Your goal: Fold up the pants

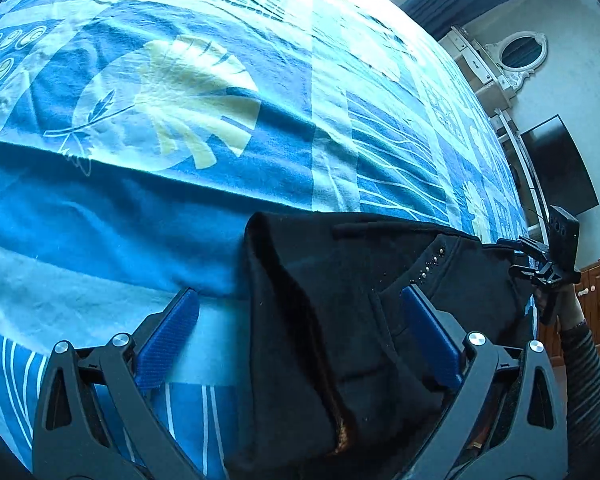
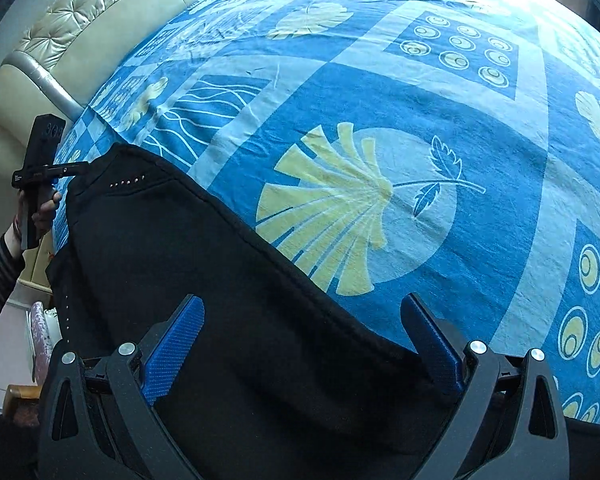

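Pants point(image 1: 340, 320): black, lying on bed w/ blue leaf-print cover point(image 1: 180, 208), near edge; stud row by pocket; both grippers over them.
Left gripper point(image 1: 300, 344): jaws spread wide, blue pads point(image 1: 168, 340) apart; cloth lies between, not pinched.
Right gripper point(image 2: 304, 344): jaws wide too, over black cloth, nothing clamped.
Far end: in right wrist view left gripper sits at pants' far-left corner, hand point(image 2: 40, 208) on handle.
Writing: small white marks on that gripper body, unreadable.
Surroundings: tufted headboard point(image 2: 80, 12); dark screen point(image 1: 560, 164) on wall.

likely bedroom: bed point(image 2: 380, 92), tufted headboard point(image 2: 80, 12)
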A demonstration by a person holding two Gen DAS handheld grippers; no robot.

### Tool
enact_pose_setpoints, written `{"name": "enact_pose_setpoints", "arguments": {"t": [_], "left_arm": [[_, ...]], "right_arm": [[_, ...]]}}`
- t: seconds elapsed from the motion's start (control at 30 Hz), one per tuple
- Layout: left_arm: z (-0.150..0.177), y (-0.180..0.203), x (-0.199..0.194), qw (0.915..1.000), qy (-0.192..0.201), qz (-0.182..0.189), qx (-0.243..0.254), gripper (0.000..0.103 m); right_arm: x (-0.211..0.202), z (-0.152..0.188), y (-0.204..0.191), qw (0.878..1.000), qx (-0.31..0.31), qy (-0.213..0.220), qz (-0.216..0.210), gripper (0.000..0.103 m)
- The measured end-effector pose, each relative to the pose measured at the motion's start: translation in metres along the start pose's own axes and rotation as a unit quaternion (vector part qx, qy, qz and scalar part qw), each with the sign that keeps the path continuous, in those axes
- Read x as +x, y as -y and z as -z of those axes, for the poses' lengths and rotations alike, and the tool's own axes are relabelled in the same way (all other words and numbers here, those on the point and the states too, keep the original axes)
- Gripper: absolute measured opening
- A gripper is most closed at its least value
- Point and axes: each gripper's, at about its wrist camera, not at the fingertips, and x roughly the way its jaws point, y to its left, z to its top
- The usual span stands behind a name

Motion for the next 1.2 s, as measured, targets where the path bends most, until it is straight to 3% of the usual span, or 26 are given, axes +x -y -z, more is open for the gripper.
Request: {"name": "enact_pose_setpoints", "arguments": {"t": [0.03,0.07,0.1,0.13,0.17,0.23,0.37,0.47,0.6,0.73,1.0,1.2], "left_arm": [[-0.005,0.001,0.003,1.0000,-0.004,0.003,0.001,0.087],[-0.009,0.002,0.006,1.0000,-0.005,-0.004,0.000,0.066],[-0.013,0.002,0.009,0.9996,-0.010,-0.025,-0.005,0.057],[-0.017,-0.003,0.011,0.9989,-0.015,-0.042,-0.015,0.041],[-0.020,-0.005,0.012,0.9986,-0.019,-0.044,-0.021,0.026],[-0.024,-0.006,0.015,0.9989,-0.033,-0.006,-0.033,0.007],[-0.026,0.011,0.005,0.9997,-0.019,-0.013,-0.006,0.005],[-0.023,0.021,-0.020,0.9994,0.014,0.030,-0.003,0.005],[-0.009,0.035,-0.058,0.9957,0.054,0.075,0.004,0.005],[0.025,0.049,-0.086,0.9938,0.072,0.078,0.031,0.005],[0.108,0.038,-0.115,0.9930,0.084,0.082,0.013,0.005],[0.162,0.026,-0.101,0.9963,0.058,0.064,-0.009,0.006]], "right_arm": [[0.003,0.001,0.000,1.000,-0.004,-0.014,-0.004,0.087],[0.006,0.003,-0.002,1.000,-0.007,-0.029,0.004,0.059],[0.008,0.004,-0.001,0.999,-0.007,-0.037,0.020,0.036],[0.006,0.005,0.000,0.999,-0.002,-0.036,0.017,0.029],[0.004,0.006,0.000,0.999,0.001,-0.033,0.008,0.016],[-0.004,0.006,-0.004,1.000,-0.005,-0.021,0.021,0.013],[-0.027,0.007,-0.015,0.998,-0.011,0.013,0.056,0.010],[-0.054,0.017,-0.032,0.995,-0.025,0.056,0.084,0.010],[-0.083,0.042,-0.074,0.981,-0.062,0.110,0.148,0.010],[-0.088,0.086,-0.123,0.964,-0.098,0.144,0.200,0.010],[-0.053,0.175,-0.171,0.944,-0.125,0.144,0.269,0.010],[-0.017,0.212,-0.177,0.942,-0.127,0.112,0.290,0.010]]}}
